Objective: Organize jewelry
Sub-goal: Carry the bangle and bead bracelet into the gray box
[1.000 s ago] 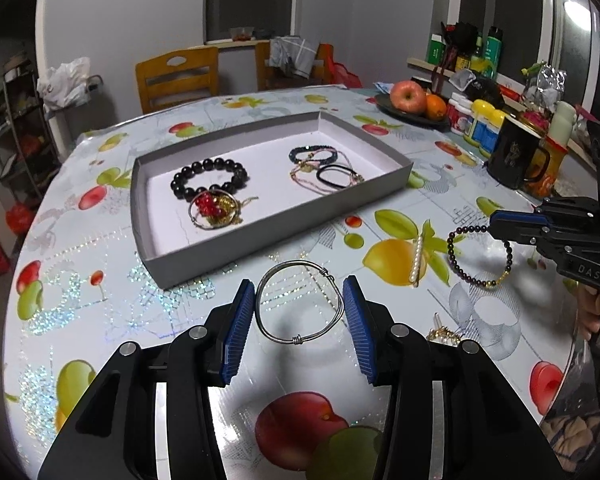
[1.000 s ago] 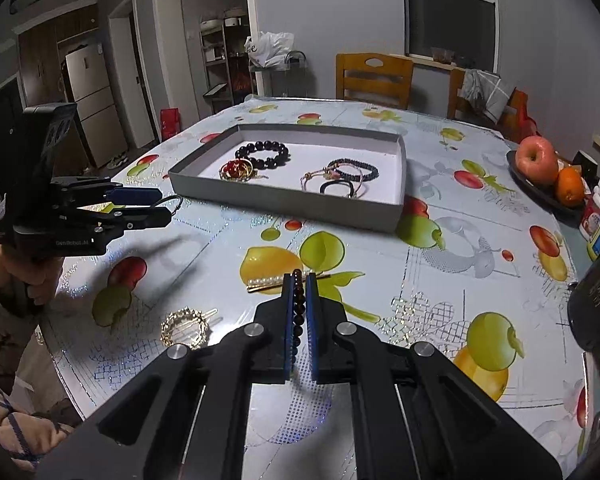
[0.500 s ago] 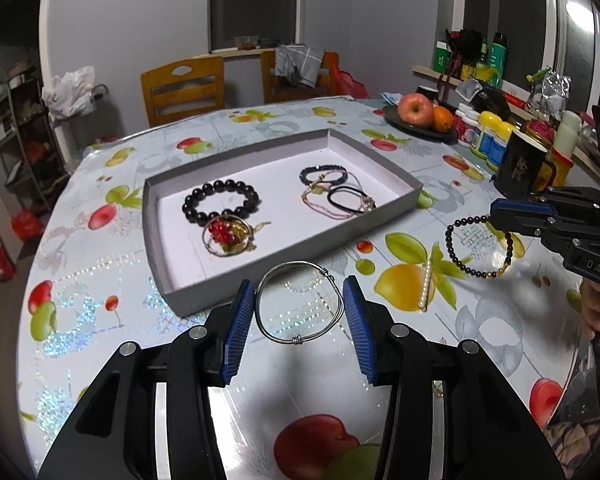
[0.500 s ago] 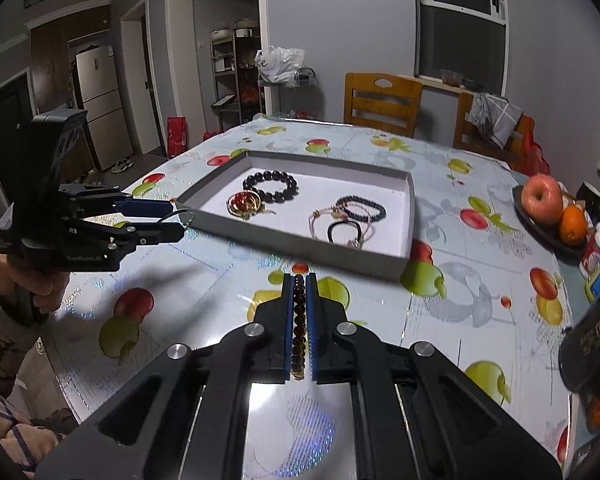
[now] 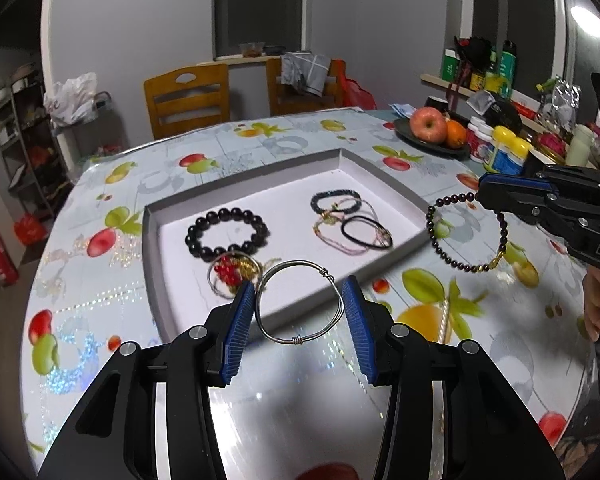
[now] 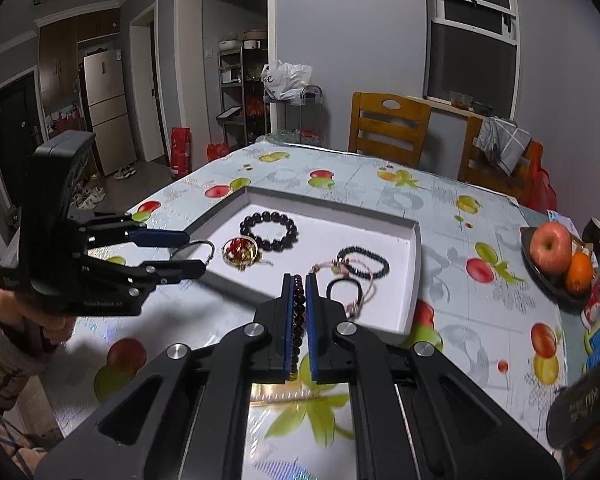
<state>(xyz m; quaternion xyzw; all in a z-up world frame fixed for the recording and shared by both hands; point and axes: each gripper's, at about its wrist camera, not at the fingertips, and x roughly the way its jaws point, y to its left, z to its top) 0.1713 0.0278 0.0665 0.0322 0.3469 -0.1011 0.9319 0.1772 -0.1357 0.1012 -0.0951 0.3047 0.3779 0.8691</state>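
Note:
My left gripper [image 5: 299, 286] holds a silver wire bangle [image 5: 294, 340] crosswise between its blue pads, just above the near wall of the grey tray [image 5: 151, 248]. In the right wrist view, the same gripper [image 6: 195, 251] hovers by the tray's left corner with the bangle [image 6: 198, 241]. My right gripper [image 6: 299, 292] is shut on a dark bead bracelet [image 6: 299, 308] above the tray's near edge [image 6: 414, 312]. From the left wrist view, that bracelet [image 5: 434, 232] hangs as a loop from the right gripper [image 5: 485, 194], beside the tray's right wall.
Inside the tray lie a black bead bracelet [image 5: 226, 236], a red and gold bangle [image 5: 232, 276] and a cluster of thin cords and bands [image 5: 352, 220]. A pearl pin [image 5: 444, 320] lies on the fruit-print tablecloth. A fruit plate [image 5: 432, 128], bottles and jars crowd the right edge.
Both grippers have risen and moved toward the tray, each carrying its bracelet. The dark bead bracelet now hangs beside the tray's right wall; the bangle overlaps the near wall.

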